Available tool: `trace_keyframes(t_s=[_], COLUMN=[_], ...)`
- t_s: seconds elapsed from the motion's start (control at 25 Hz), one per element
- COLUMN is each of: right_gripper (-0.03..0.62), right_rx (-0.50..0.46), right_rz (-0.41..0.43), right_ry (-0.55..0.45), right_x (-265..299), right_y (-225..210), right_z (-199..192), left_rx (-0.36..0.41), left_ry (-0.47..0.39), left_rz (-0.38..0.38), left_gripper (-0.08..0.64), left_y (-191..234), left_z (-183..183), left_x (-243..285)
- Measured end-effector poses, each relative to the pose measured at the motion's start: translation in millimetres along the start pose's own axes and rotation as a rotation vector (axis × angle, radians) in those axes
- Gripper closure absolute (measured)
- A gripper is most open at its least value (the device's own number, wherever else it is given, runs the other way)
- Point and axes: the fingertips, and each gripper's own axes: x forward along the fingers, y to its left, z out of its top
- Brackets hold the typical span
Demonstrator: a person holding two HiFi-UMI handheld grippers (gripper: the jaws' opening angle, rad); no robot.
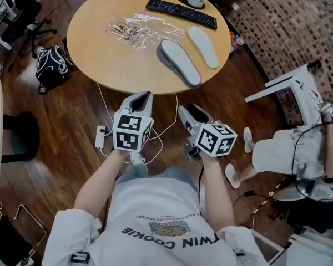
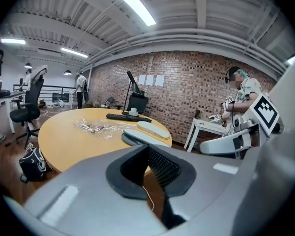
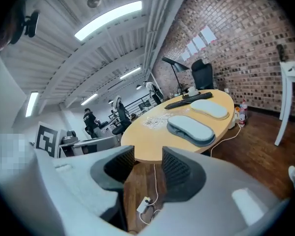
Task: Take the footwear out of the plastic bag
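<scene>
The plastic bag [image 1: 130, 31] lies empty at ten o'clock on the table [image 1: 94, 60]. Both slippers [image 1: 179, 62] sit free around four o'clock. Left gripper [image 1: 139, 98], narrowly apart, and right gripper [image 1: 190, 112], wide, hang empty past six o'clock. The job looks done, so no regrasp is needed.

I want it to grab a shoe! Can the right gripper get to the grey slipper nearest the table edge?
Probably yes. The right gripper is open and empty, held short of the table. The grey slipper lies close to the near edge, facing it, with nothing in between.
</scene>
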Motion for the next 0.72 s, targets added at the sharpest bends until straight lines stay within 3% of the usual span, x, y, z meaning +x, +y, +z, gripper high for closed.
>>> trace_keyframes(t_s=[0.36,0.6,0.72], right_gripper=[0.454,0.489,0.542], right_rx=[-0.198,-0.262,-0.291], right_rz=[0.075,0.109,0.127], right_ry=[0.011,-0.009,-0.027], right_x=[-71.5,-129.9,-157.9], right_y=[24.9,30.9,40.0], right_z=[-19.5,-55.7,-77.1], left_rx=[-0.046,-0.035,-0.024], left_ry=[-0.014,-0.001,-0.001], left_rz=[0.056,0.095,0.113], left_gripper=[0.552,0.552,0.552], left_y=[-106.8,-179.9,-206.4], left_z=[-25.2,-61.1,-80.6], left_x=[-36.4,-74.7,-93.4])
